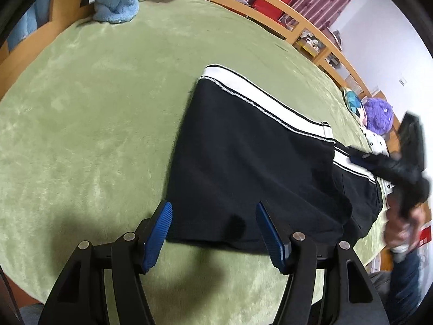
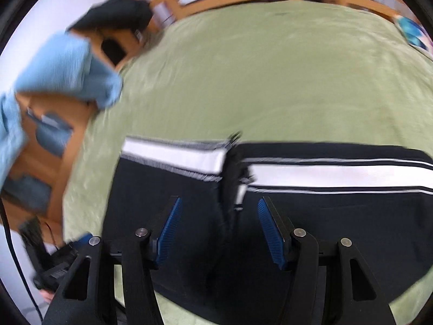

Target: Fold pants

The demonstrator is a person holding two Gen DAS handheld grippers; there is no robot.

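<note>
Black pants (image 1: 243, 162) with a white side stripe lie folded on the green blanket (image 1: 94, 122). My left gripper (image 1: 213, 227) is open and empty, hovering just above the near edge of the pants. The right gripper shows in the left wrist view (image 1: 360, 159) at the right end of the pants, blurred. In the right wrist view the right gripper (image 2: 219, 227) is open and empty over the black pants (image 2: 324, 216), with the fold edge between its fingers.
A light blue plush blanket (image 1: 116, 2) sits at the far corner of the bed. A wooden bed rail (image 1: 297, 24) runs along the far side. A purple-haired plush doll (image 1: 376, 113) lies at the right edge.
</note>
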